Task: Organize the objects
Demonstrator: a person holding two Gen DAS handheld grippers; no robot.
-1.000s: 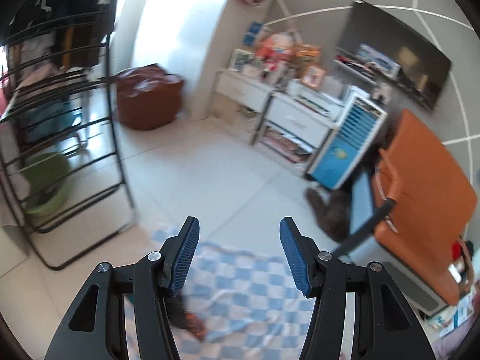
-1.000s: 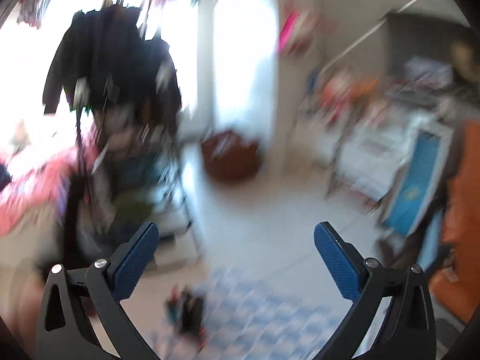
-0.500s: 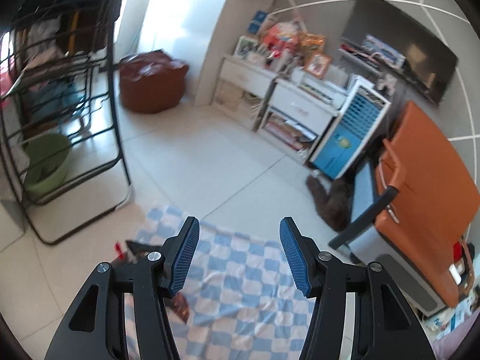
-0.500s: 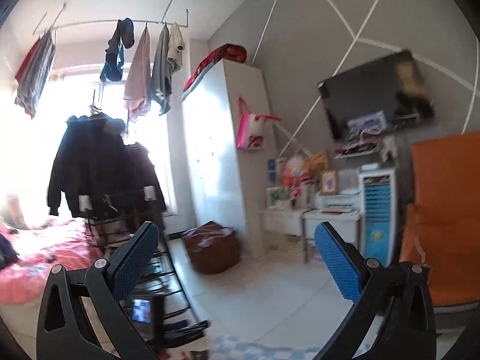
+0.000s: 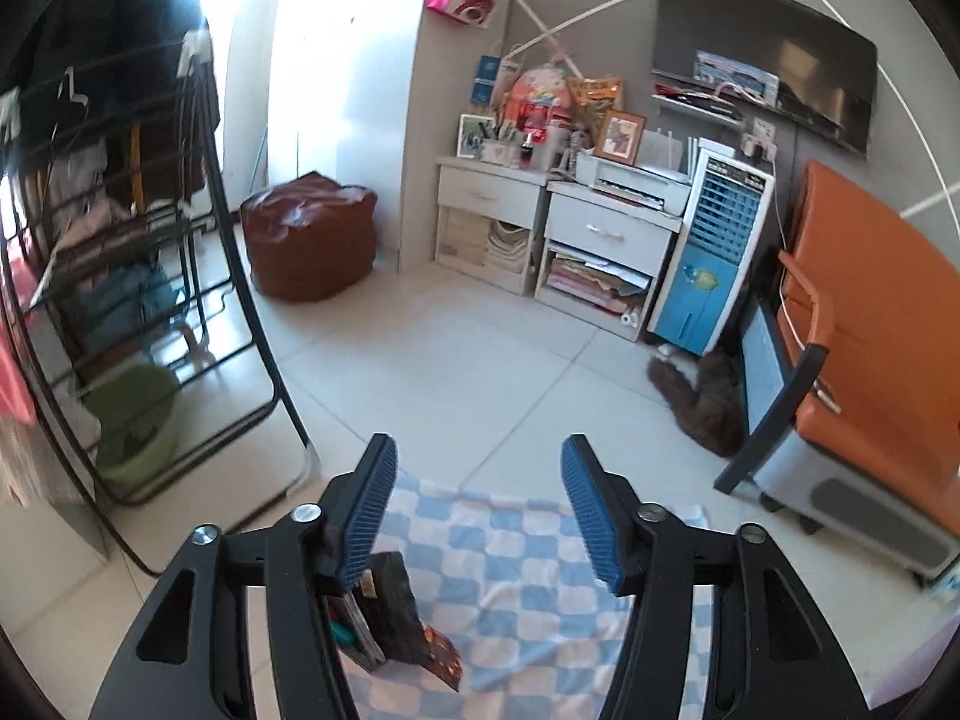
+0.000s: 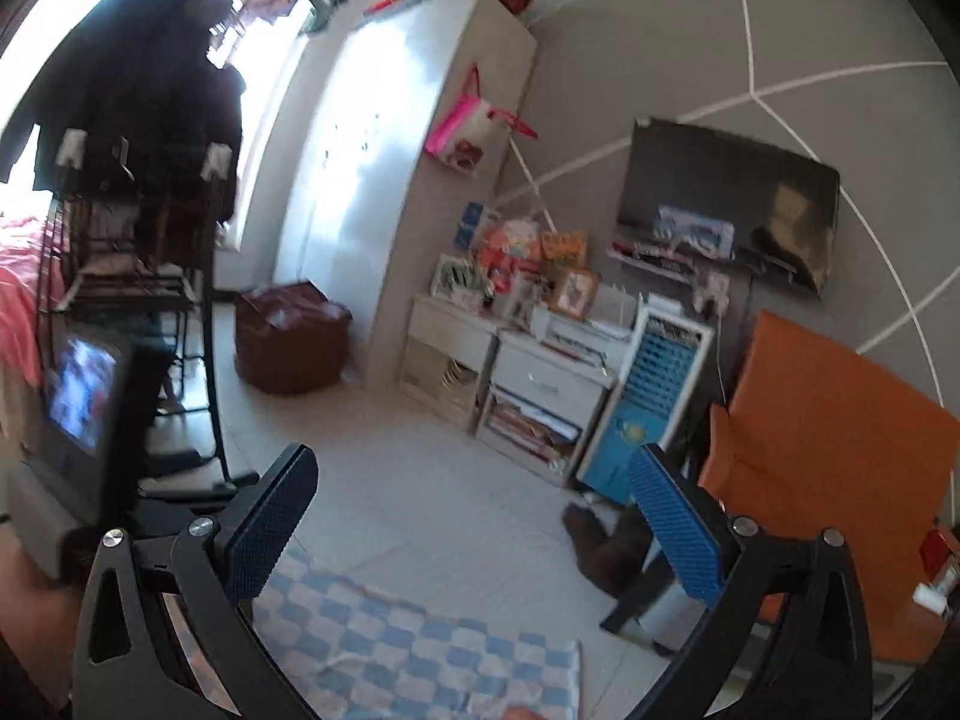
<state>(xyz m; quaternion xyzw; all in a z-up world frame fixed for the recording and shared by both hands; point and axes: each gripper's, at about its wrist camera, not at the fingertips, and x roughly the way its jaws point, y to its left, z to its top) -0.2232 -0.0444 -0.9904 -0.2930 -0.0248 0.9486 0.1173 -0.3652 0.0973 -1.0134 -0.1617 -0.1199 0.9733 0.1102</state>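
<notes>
Though partly hidden behind the left tool point(image 5: 477, 507), whose jaws are opening with nothing between them, the dark objects point(image 5: 393, 618) on the blue-and-white checked cloth point(image 5: 540, 570) on the floor look like a leaning, book-like pile: probably light, stiff and easiest to pinch across a thin edge. What they are is unclear, beyond dark faces and an orange-speckled corner. Empty too, the right tool point(image 6: 474, 531) hangs wide open above the cloth.
</notes>
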